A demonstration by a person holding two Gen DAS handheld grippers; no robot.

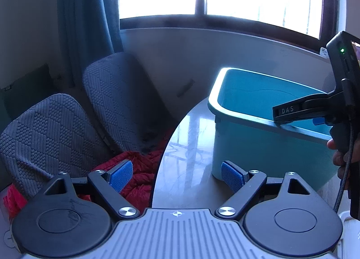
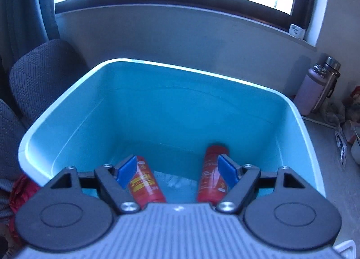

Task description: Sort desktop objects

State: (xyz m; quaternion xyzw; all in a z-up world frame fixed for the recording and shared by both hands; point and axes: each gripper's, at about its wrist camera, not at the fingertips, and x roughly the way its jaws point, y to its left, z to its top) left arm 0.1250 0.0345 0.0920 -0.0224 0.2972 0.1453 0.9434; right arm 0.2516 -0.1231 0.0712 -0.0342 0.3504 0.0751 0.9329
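Observation:
A light blue plastic bin (image 2: 310, 146) stands on the table; it also shows in the left wrist view (image 1: 258, 144). Two red bottles lie on its floor, one at the left (image 2: 147, 184) and one at the right (image 2: 210, 175), with a clear wrapped item (image 2: 177, 181) between them. My right gripper (image 2: 177, 172) is open and empty, held over the bin above the bottles. In the left wrist view it (image 1: 299, 112) reaches over the bin's rim. My left gripper (image 1: 176, 177) is open and empty, low over the table's left edge, left of the bin.
The glossy grey table (image 1: 191, 146) ends in a curved edge at the left. Two grey chairs (image 1: 117, 97) and a red cloth (image 1: 137, 175) sit beyond it. A purple flask (image 2: 315, 88) and small clutter (image 2: 346, 128) stand right of the bin by the wall.

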